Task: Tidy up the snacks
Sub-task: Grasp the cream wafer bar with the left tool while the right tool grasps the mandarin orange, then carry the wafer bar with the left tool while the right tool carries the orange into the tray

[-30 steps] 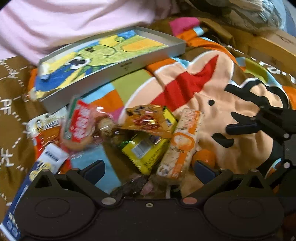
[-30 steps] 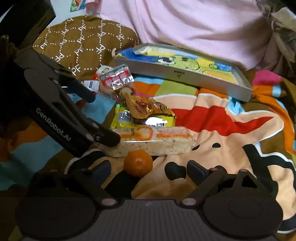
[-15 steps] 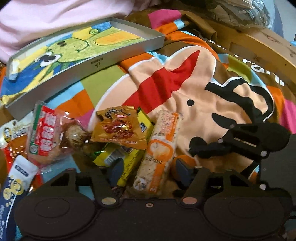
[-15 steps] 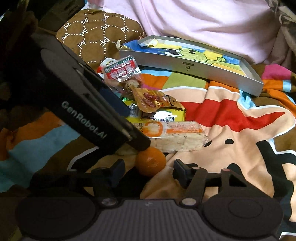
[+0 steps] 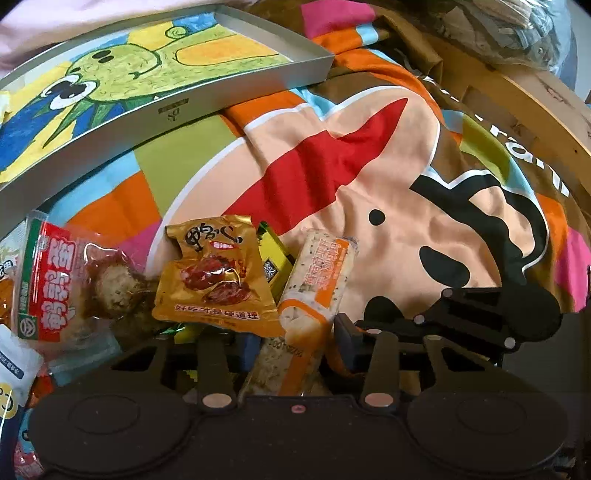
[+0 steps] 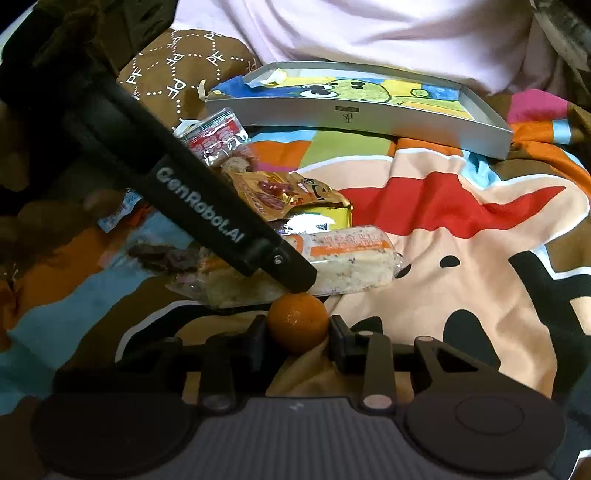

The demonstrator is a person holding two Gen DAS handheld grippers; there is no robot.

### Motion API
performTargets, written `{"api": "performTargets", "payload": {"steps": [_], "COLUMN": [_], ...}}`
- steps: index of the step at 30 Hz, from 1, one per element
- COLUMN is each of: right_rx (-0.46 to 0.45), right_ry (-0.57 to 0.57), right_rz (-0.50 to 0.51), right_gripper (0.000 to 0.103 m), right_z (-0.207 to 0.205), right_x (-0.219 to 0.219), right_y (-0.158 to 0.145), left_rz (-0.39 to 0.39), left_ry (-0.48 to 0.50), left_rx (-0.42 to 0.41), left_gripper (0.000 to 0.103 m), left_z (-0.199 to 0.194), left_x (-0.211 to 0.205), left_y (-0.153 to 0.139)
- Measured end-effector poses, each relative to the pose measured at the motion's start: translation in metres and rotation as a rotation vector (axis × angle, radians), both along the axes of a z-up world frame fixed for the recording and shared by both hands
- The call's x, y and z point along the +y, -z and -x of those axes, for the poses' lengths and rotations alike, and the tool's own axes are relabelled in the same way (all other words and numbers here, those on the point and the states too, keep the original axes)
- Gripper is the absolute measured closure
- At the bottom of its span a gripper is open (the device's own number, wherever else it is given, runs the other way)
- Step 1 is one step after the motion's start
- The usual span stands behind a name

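Note:
A long rice cracker bar [image 5: 317, 280] in an orange-and-clear wrapper lies on the cartoon blanket. My left gripper [image 5: 299, 347] has its jaws closing on the near end of the bar, and the pads touch its sides. In the right wrist view, one of the left gripper's fingers [image 6: 291, 271] lies across the same bar [image 6: 351, 258]. My right gripper [image 6: 297, 334] is shut on a small mandarin orange [image 6: 297, 319] just in front of the bar. A grey shallow box [image 5: 207, 107] with a cartoon drawing inside sits at the back, also seen as the grey box [image 6: 369, 122].
Beside the bar lie a gold packet [image 5: 210, 280], a yellow packet [image 5: 271, 258], a red-labelled clear packet [image 5: 48, 280] and a blue-white packet [image 5: 14, 369]. A brown patterned cushion [image 6: 173, 74] and a pink cloth [image 6: 369, 33] lie behind. A wooden frame [image 5: 517, 110] borders the right.
Both grippers' jaws have come together: the left moved forward and closed around the bar's end, while the right closed on the orange without shifting.

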State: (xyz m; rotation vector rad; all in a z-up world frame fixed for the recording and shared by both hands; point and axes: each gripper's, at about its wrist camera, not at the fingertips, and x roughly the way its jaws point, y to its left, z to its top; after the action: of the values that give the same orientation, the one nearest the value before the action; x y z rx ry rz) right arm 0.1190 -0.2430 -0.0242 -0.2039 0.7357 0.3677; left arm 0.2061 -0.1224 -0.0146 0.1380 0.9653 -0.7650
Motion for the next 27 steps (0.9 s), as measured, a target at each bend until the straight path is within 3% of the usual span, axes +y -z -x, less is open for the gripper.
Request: {"api": "performTargets", "payload": {"steps": [7,14,19,27], "right_rx": [-0.042,-0.077,-0.105,-0.209], "right_ry": [0.038,0.067,0.092,0.102], "right_rz": [0.028,0.038,0.019,0.028], "right_gripper": [0.065,0.065,0.065,0.065], "right_z": [0.019,0.042,0.054,0.072], "right_x": [0.002,0.001,-0.002,-0.003], "right_y": [-0.003,-0.004,-0.004,-0.012], "left_rz": [-0.017,-0.093,-0.122,-0.037], "left_ry": [-0.006,0.024,0.019,-0.016], "left_rx": [0.059,0.03,-0.036,0.004], "left_gripper": [0.06,0.061,0.065,0.069], "left_z": [0.0,0.009,0.02,0.043], "left_x": [0.004,-0.005,-0.01,0.012], "left_y": [0.005,0.015,0.015,0.001]}}
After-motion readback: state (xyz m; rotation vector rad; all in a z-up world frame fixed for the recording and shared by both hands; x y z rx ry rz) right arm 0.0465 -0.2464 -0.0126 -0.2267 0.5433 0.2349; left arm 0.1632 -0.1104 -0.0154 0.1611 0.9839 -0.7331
